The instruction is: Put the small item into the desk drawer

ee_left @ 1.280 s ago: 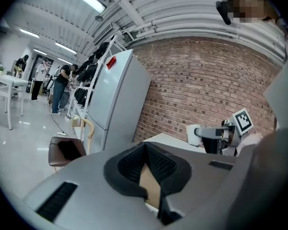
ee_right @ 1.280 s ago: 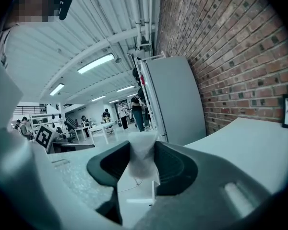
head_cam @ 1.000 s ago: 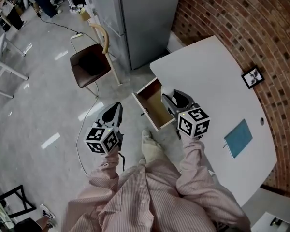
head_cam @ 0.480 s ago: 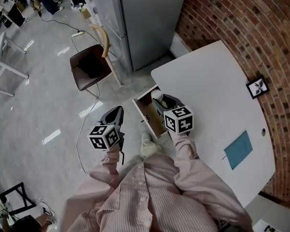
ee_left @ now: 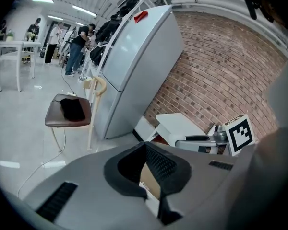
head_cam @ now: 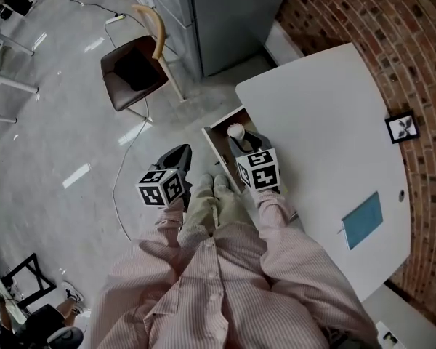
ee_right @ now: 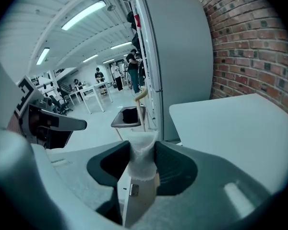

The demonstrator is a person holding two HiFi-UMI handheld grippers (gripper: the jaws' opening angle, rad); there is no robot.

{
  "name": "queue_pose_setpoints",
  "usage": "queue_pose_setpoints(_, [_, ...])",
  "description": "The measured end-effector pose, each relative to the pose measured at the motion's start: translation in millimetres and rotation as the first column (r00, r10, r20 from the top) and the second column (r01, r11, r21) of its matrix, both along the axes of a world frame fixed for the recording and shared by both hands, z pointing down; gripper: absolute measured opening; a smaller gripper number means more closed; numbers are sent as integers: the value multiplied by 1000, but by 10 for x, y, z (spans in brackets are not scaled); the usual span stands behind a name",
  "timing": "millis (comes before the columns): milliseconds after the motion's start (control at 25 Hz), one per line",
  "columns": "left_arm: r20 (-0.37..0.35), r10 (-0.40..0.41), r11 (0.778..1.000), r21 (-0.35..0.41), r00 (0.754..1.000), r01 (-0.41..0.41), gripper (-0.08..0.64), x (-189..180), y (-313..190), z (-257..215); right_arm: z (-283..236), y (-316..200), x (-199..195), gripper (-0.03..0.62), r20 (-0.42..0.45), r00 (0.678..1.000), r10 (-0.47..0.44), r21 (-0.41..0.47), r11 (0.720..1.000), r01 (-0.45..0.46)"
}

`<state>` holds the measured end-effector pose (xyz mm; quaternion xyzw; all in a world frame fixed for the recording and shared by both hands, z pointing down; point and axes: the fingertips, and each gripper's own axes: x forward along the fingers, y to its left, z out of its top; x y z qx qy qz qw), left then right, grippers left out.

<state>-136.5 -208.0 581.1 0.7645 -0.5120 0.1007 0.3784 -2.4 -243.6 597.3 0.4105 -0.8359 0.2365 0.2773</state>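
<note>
In the head view the wooden desk drawer (head_cam: pixel 219 145) stands pulled out from the white desk (head_cam: pixel 327 115). My right gripper (head_cam: pixel 236 138) hangs over the drawer's opening, shut on a small white frosted item (head_cam: pixel 235 130). The right gripper view shows that item (ee_right: pixel 142 157) pinched upright between the pads, with the drawer's front panel (ee_right: pixel 133 198) just below. My left gripper (head_cam: pixel 176 156) is left of the drawer, over the floor, with its tips together and nothing in it; the left gripper view shows a sliver of the drawer (ee_left: pixel 150 182) behind its pads.
A blue notebook (head_cam: pixel 363 220) and a small framed picture (head_cam: pixel 401 128) lie on the desk. A brown chair (head_cam: pixel 134 67) and a tall grey fridge (head_cam: pixel 218 13) stand beyond the drawer. A cable (head_cam: pixel 120 195) runs on the floor. The person's legs (head_cam: pixel 218 209) are by the drawer.
My right gripper has sunk and moved left with the white item, from the desk's edge to over the drawer. The left gripper has also come lower, beside the drawer.
</note>
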Motion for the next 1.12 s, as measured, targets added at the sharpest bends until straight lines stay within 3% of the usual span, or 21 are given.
queue_pose_setpoints(640, [-64,25,990,-139,998,-34,0,171,-95,938,1353,-136,73,160,-186,982,-22,-161,987,-8])
queue_pose_setpoints(1120, [-79,29,986,-159,996,-42,0,289,-145,1506,2363,-176,235,160,-271,962,-18,-266,962,-57])
